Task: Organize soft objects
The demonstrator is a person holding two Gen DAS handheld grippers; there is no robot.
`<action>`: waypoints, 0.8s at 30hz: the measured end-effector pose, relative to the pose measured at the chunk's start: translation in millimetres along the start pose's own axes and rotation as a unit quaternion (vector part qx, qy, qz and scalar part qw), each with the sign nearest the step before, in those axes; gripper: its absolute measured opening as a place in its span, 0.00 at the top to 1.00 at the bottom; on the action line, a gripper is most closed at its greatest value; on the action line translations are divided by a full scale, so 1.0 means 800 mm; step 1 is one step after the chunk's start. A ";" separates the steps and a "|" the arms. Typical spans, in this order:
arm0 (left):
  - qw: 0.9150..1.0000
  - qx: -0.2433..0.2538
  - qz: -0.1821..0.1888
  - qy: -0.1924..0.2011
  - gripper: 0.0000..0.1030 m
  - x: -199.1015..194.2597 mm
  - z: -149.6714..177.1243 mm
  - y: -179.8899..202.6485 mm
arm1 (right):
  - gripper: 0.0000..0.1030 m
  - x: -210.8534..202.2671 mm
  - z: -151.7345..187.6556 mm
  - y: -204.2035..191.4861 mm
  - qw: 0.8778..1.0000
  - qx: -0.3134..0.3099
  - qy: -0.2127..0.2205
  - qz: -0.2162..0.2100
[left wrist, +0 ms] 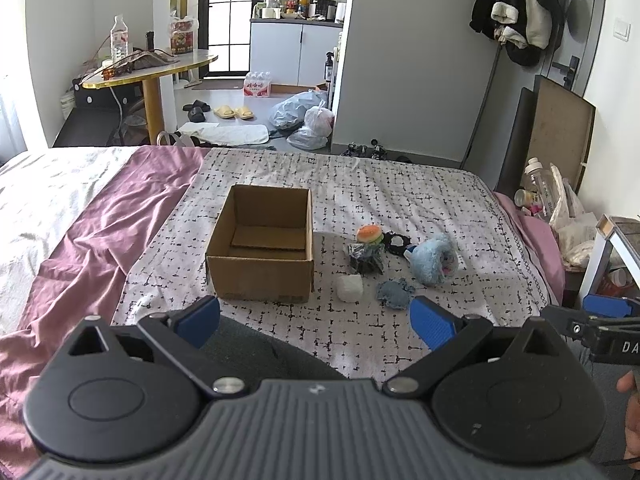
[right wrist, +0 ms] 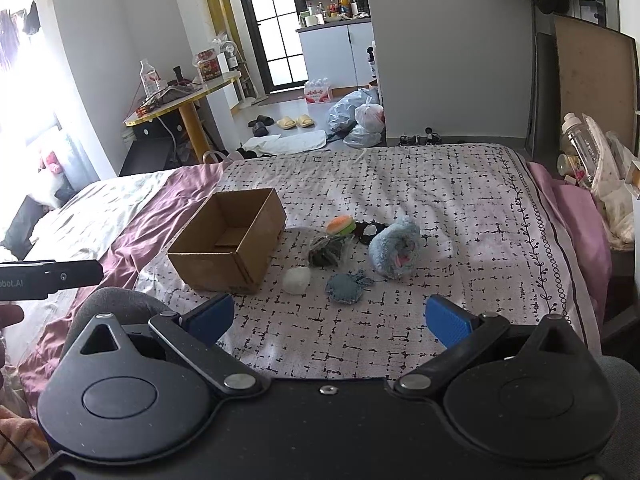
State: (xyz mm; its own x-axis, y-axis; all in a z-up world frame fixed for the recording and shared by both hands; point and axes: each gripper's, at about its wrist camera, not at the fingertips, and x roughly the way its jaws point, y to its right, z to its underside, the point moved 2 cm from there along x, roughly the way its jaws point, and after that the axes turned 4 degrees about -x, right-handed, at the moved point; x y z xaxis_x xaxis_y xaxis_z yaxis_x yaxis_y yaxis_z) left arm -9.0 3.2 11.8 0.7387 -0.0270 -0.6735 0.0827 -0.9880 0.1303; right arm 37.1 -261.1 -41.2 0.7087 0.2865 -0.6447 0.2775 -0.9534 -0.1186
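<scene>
An open, empty cardboard box [left wrist: 262, 248] [right wrist: 230, 242] stands on the patterned bed cover. To its right lie a burger-shaped soft toy [left wrist: 369, 235] [right wrist: 340, 225], a dark crumpled item [left wrist: 365, 258] [right wrist: 326, 252], a black ring-shaped item [left wrist: 396, 243] [right wrist: 370, 231], a fluffy blue plush [left wrist: 434, 258] [right wrist: 394, 250], a white soft block [left wrist: 350, 288] [right wrist: 297, 280] and a denim pouch [left wrist: 394, 293] [right wrist: 345, 288]. My left gripper [left wrist: 314, 322] is open and empty, short of the box and the toys. My right gripper [right wrist: 329, 318] is open and empty, short of the denim pouch.
The bed has a purple sheet [left wrist: 100, 220] on the left and its far edge before the floor. A round table [left wrist: 160, 68], slippers and plastic bags are beyond. A bedside clutter of bottles and bags [right wrist: 588, 156] is on the right.
</scene>
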 end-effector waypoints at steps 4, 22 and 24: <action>1.000 -0.001 0.003 0.005 0.02 0.003 -0.004 0.002 | 0.00 0.003 -0.001 -0.001 1.000 -0.001 -0.001 -0.002; 1.000 -0.020 0.015 -0.014 0.02 0.066 -0.007 0.012 | 0.00 0.057 0.002 0.028 0.999 0.028 -0.029 -0.005; 0.999 -0.020 0.019 -0.018 0.03 0.075 -0.008 0.015 | 0.00 0.065 0.002 0.033 0.999 0.033 -0.033 -0.005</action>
State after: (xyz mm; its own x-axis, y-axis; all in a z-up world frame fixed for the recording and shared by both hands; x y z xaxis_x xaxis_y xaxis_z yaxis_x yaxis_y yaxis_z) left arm 40.5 -9.1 -22.8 0.7176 -0.0710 -0.6929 0.0813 -0.9794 0.1846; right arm 80.1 -271.6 -79.4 0.6619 0.2911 -0.6907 0.2392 -0.9554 -0.1735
